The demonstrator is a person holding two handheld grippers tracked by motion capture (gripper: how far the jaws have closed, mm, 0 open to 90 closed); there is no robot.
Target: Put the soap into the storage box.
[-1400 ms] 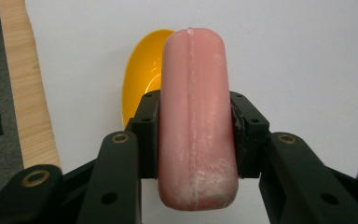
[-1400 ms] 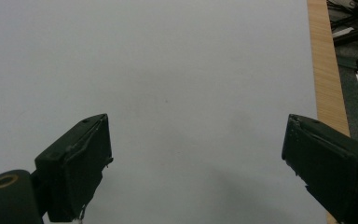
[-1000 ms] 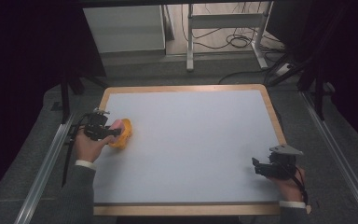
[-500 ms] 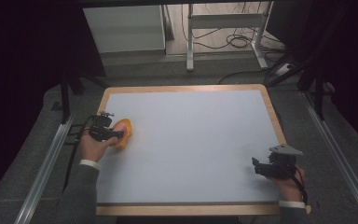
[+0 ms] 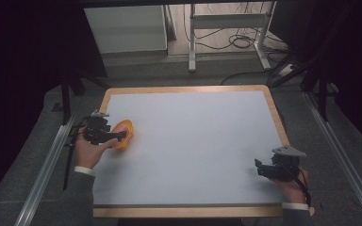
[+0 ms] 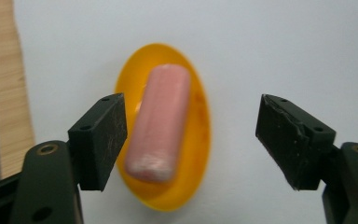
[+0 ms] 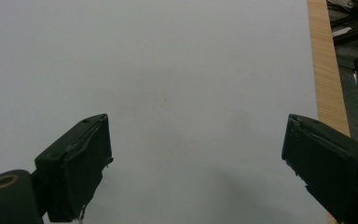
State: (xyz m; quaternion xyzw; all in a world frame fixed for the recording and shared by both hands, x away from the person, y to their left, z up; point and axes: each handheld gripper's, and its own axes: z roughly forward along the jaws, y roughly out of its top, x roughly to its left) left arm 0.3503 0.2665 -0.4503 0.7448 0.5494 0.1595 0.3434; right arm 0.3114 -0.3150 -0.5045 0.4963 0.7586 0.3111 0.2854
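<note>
The left gripper (image 6: pixel 191 140) has just been opening; its jaws stand wide, gripping nothing. The pink sausage (image 6: pixel 161 122) lies released in the orange dish (image 6: pixel 199 140) near the table's (image 5: pixel 188 89) left edge, so placement looks complete.

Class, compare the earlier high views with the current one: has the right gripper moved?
No. The right gripper sits at the same spot near the table's wooden right edge, jaws open over the bare white surface.
</note>
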